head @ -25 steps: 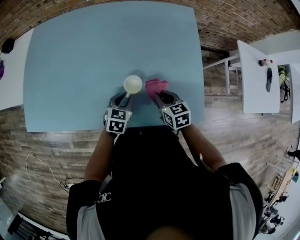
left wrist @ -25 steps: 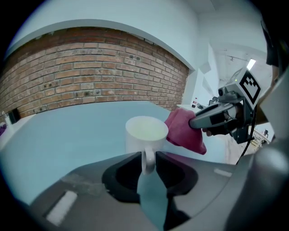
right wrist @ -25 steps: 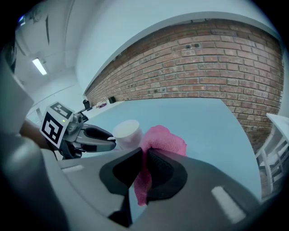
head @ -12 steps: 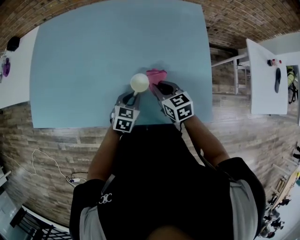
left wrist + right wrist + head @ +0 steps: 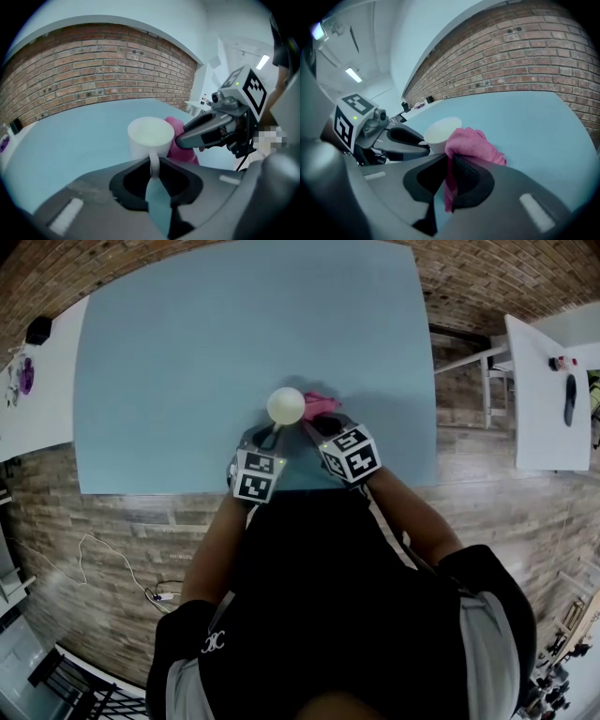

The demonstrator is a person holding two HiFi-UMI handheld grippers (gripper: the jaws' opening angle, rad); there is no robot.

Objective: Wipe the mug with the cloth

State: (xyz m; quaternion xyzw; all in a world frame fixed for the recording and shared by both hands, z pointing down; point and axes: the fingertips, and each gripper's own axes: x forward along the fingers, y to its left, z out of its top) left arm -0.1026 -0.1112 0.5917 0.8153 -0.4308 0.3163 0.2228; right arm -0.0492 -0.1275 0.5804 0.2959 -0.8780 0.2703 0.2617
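Head view: left hand-held gripper [image 5: 273,431] just closed on mug [image 5: 286,405], right [image 5: 315,421] pinching cloth [image 5: 325,404].

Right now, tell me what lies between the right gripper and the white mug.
Only the pink cloth, pinched in the right gripper and bunched right beside the white mug; the right gripper view shows it.

The mug [image 5: 286,405] is coloured cream-white, the cloth [image 5: 322,404] pink, the table [image 5: 187,352] pale blue. The wall [image 5: 93,61] is patterned in red-brown brick.
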